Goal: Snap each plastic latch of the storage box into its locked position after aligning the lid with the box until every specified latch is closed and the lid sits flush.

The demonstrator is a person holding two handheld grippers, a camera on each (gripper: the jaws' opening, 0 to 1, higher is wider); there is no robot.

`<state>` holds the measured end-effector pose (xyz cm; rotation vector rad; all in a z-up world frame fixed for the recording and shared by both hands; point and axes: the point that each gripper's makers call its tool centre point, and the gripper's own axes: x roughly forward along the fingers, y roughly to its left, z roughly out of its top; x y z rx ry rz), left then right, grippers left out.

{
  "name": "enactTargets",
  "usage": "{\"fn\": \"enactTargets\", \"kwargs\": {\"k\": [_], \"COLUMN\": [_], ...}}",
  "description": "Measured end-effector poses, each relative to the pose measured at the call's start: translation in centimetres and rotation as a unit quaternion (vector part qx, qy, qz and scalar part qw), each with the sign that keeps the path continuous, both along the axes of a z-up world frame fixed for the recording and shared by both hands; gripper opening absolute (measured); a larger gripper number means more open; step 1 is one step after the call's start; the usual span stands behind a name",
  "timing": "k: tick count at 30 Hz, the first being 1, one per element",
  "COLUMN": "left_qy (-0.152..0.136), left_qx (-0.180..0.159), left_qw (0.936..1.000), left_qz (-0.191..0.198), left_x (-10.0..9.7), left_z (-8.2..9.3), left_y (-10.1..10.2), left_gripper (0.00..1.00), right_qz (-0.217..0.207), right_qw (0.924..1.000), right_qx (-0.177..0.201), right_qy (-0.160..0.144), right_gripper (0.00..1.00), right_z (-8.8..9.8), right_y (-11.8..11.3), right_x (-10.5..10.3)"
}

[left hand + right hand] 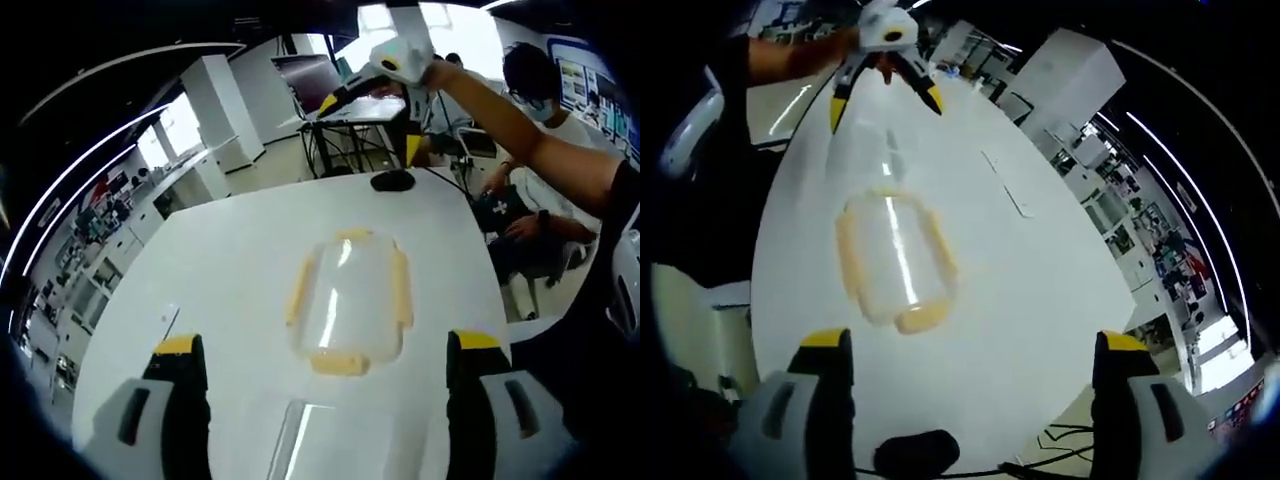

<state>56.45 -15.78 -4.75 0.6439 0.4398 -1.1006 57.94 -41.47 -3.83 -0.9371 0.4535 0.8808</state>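
The clear storage box (pixel 349 300) with its yellow latches (pixel 340 363) sat mid-table (pixel 200 260), apart from both grippers. The left gripper (pixel 325 400) and right gripper (pixel 970 395) hung above it, jaws spread and holding nothing. The lid (pixel 890 245) seemed to be on already, though glare made that uncertain. Latching looked not yet begun; next, one gripper needed to descend onto a latch and press.

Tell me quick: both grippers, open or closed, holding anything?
Left gripper: open, holding nothing, raised beyond the clear plastic storage box with yellow latches.
Right gripper: open, holding nothing, raised above the white table.
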Motion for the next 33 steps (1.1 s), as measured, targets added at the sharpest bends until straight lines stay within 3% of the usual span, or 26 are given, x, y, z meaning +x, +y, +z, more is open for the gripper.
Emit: {"fn": "enactTargets", "kwargs": {"k": [4,33], "left_qy": [0.004,0.011], "left_qx": [0.003,0.027], "left_qw": [1.0000,0.9996], "left_qz": [-0.003,-0.003], "left_x": [-0.1,0.4], "left_z": [-0.2,-2.3], "left_y": [0.0,0.2], "left_gripper": [1.00,1.00], "right_qz": [0.008,0.022], "right_qw": [0.9999,0.9991], "right_qx": [-0.007,-0.025], "right_qy": [0.009,0.026], "right_gripper": [0.99,0.94], "right_z": [-0.8,-2.1], "right_y": [0.3,0.6], "right_x": [0.1,0.8]}}
